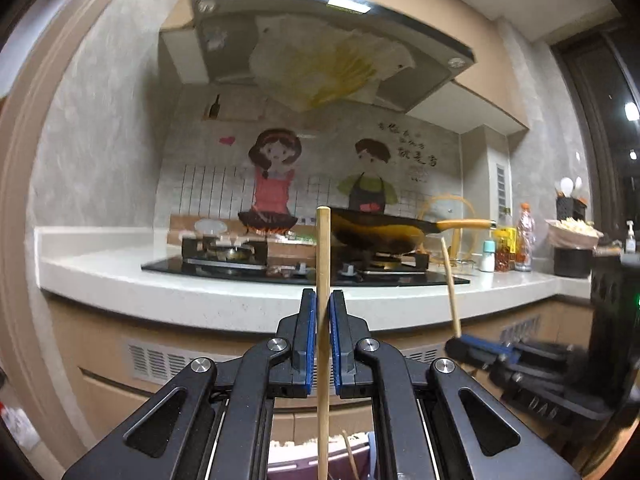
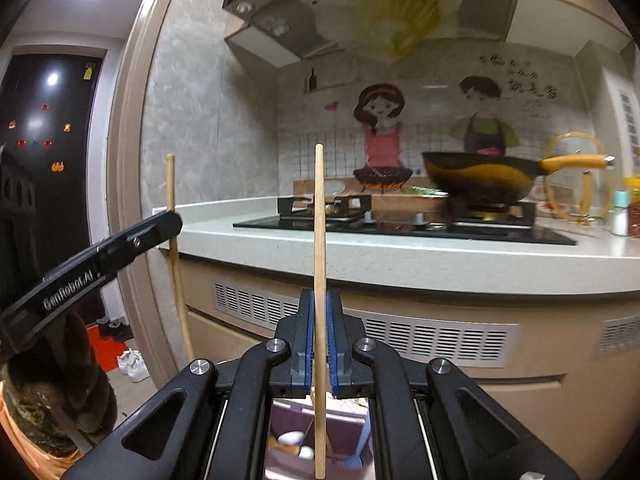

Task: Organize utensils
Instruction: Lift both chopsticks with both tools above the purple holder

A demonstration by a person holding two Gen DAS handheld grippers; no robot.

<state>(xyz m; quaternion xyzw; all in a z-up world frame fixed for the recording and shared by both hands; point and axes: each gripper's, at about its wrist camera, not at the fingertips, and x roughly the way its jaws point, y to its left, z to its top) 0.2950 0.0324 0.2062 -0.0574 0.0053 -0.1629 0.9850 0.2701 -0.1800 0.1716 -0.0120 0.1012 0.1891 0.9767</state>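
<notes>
My left gripper (image 1: 323, 300) is shut on a pale wooden chopstick (image 1: 323, 240) that stands upright between its blue pads. In the same view, the right gripper (image 1: 456, 344) at the lower right grips a second chopstick (image 1: 449, 276), slightly tilted. In the right wrist view, the right gripper (image 2: 320, 296) is shut on its upright chopstick (image 2: 319, 208). The left gripper (image 2: 170, 222) reaches in from the left with its chopstick (image 2: 171, 184). Far below, between the fingers, a purple tray (image 2: 344, 428) holds white spoons (image 2: 292, 438). A black utensil holder (image 1: 570, 208) with white spoons stands at the far right.
Ahead is a white countertop (image 1: 120, 276) with a black gas hob (image 1: 240, 266), a dark wok (image 1: 380, 232) with an orange handle, and bottles (image 1: 524, 240) to the right. A range hood (image 1: 320, 40) hangs above. Shoes (image 2: 134, 364) lie on the floor at the left.
</notes>
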